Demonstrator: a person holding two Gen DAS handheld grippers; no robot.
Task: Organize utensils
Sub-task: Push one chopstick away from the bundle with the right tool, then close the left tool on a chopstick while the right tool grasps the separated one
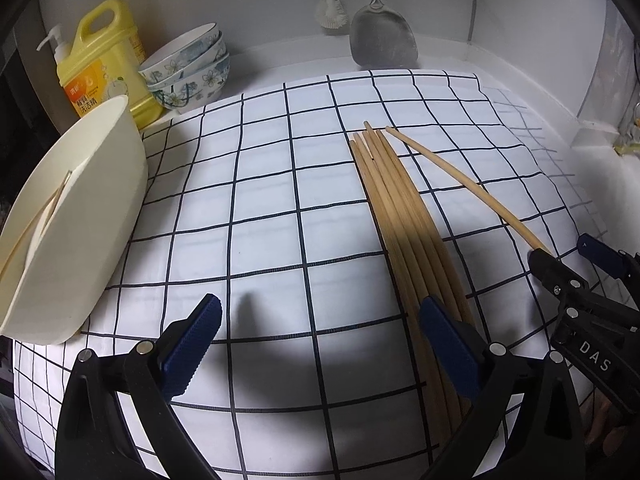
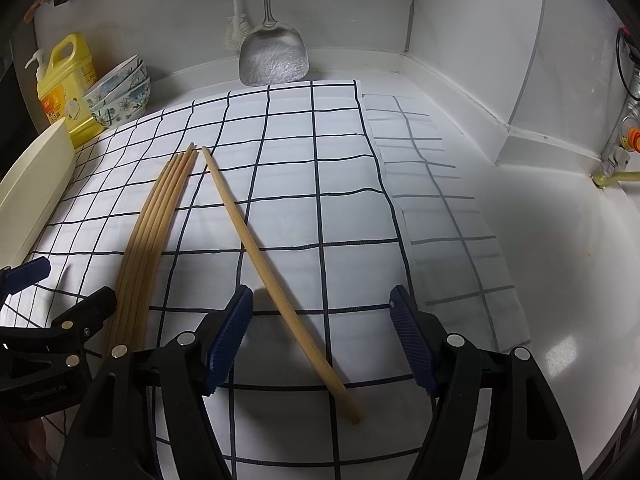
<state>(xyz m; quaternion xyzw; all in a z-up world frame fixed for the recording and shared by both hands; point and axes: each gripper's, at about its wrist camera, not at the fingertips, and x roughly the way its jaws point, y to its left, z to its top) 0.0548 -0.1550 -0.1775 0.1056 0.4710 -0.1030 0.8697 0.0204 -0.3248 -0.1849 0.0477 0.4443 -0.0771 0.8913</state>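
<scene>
We held both grippers angled down over the checked cloth (image 1: 260, 200): left gripper (image 1: 320, 344) jaws apart, right gripper (image 2: 322, 336) spread, straddling one chopstick (image 2: 256, 256) untouched.

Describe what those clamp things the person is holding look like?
Both are alike. The left tool and right tool are black plastic frames with two blue ribbed fingertips, round silver studs, and white lettering on the side.

Wood, cloth, metal, plastic.
Matt wooden chopsticks (image 2: 152, 220) on checked cloth (image 2: 320, 200); brushed metal spatula (image 2: 274, 60); glossy yellow plastic bottle (image 1: 104, 60).
</scene>
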